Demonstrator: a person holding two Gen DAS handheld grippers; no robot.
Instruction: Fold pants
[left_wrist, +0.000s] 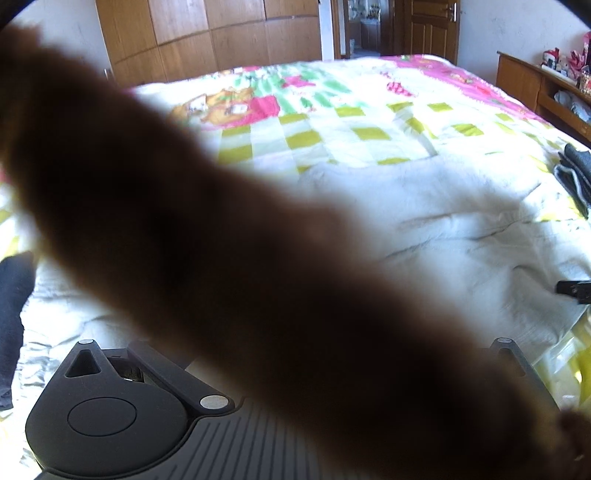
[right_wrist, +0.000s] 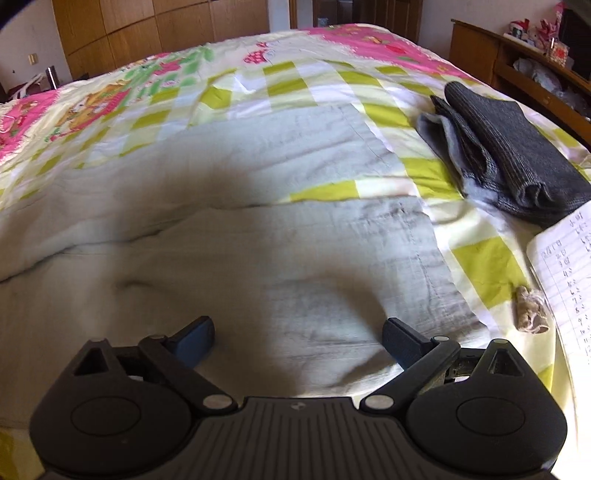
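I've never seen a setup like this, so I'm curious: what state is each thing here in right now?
Brown cloth: draped across the left camera, blurred; whether it is gripped is hidden.
Left hand-held gripper: fingers hidden.
Right hand-held gripper: open, empty, over the bed.
Grey pants: folded, lying on the quilt.
Notebook: open.

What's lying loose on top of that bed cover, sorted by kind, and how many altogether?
Folded dark grey clothes: 1
Brown fabric hanging close over the left lens: 1
Dark garment at the bed's left edge: 1
Notebook with handwriting: 1
Small beige bundle: 1
Total: 5
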